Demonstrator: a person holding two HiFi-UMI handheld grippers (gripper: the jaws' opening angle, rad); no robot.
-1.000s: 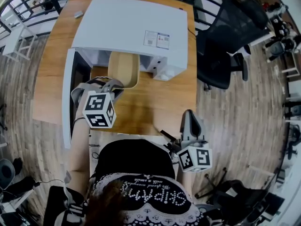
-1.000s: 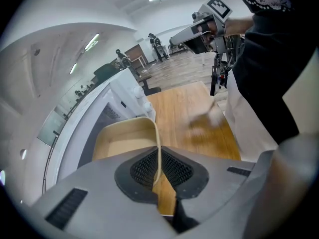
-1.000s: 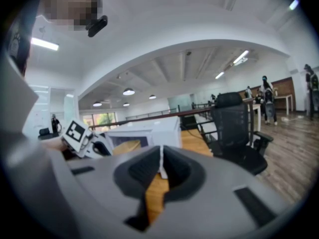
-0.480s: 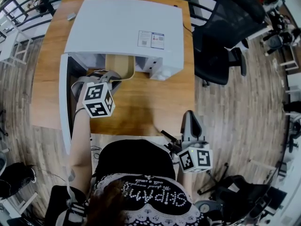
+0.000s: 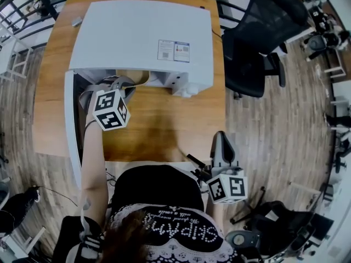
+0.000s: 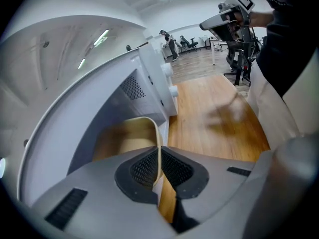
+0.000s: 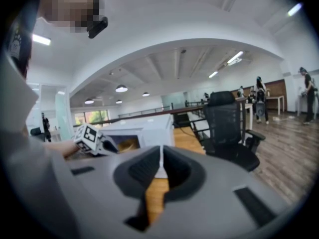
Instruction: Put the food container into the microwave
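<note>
The white microwave (image 5: 142, 34) stands on the wooden table (image 5: 164, 125), its door (image 5: 70, 125) swung open to the left. My left gripper (image 5: 123, 84) is at the oven's opening, shut on the rim of the tan food container (image 6: 124, 138). The container lies almost wholly inside the cavity; from the head view only a sliver of the container (image 5: 140, 79) shows under the oven's top edge. In the left gripper view the thin rim is pinched between the left gripper's (image 6: 159, 176) pads. My right gripper (image 5: 221, 138) hangs by the table's near edge, shut and holding nothing, as the right gripper view (image 7: 160, 166) confirms.
A black office chair (image 5: 252, 43) stands to the right of the table. A small grey object (image 5: 75, 22) lies at the table's far left corner. The open door juts out along the table's left side. Bare wood stretches in front of the microwave.
My left gripper has moved forward, carrying the container from the oven's mouth deep into the cavity. The right gripper has stayed put.
</note>
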